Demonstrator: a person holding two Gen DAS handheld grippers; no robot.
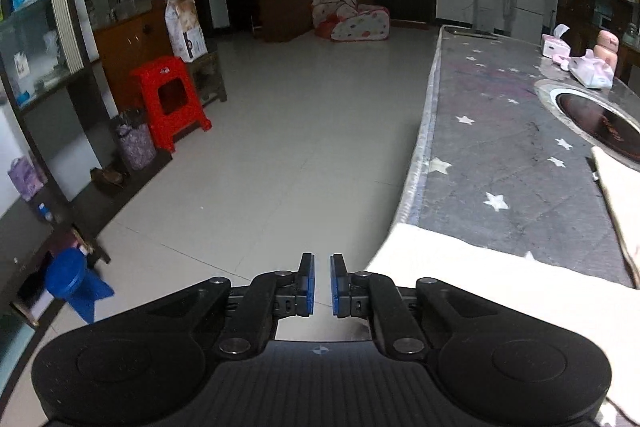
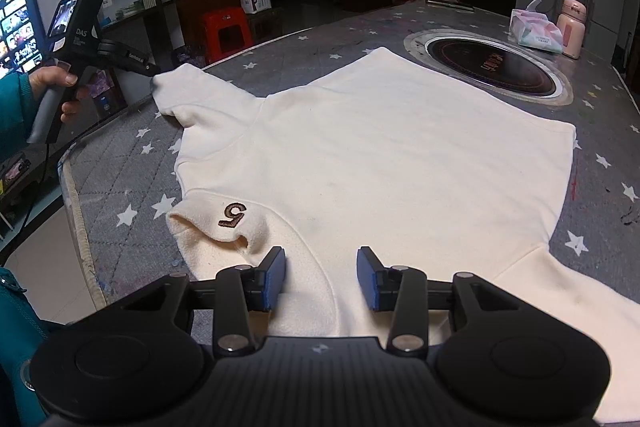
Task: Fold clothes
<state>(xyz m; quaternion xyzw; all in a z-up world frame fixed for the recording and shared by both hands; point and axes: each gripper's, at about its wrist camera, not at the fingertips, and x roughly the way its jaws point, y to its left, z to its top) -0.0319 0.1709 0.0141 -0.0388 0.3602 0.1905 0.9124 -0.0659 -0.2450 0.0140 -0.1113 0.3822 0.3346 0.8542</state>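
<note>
Garment: we see a cream sweatshirt (image 2: 380, 155) lying flat on the star-print table cover (image 2: 120, 163); collar with a brown "5" (image 2: 232, 215) nearest us
Left gripper (image 1: 322, 285): clenched, nothing between the pads — it hangs off the table edge, over floor, beside the sleeve (image 2: 176, 83)
Right gripper (image 2: 321, 277): released; jaws part-open over the neckline

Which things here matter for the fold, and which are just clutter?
For the job:
- cream sweater, spread flat on the star-print table cover
- left gripper, shut and empty
- right gripper, open over the sweater

Lying about:
- tissue pack
- pink bottle
- round inset hotplate
- red stool
</note>
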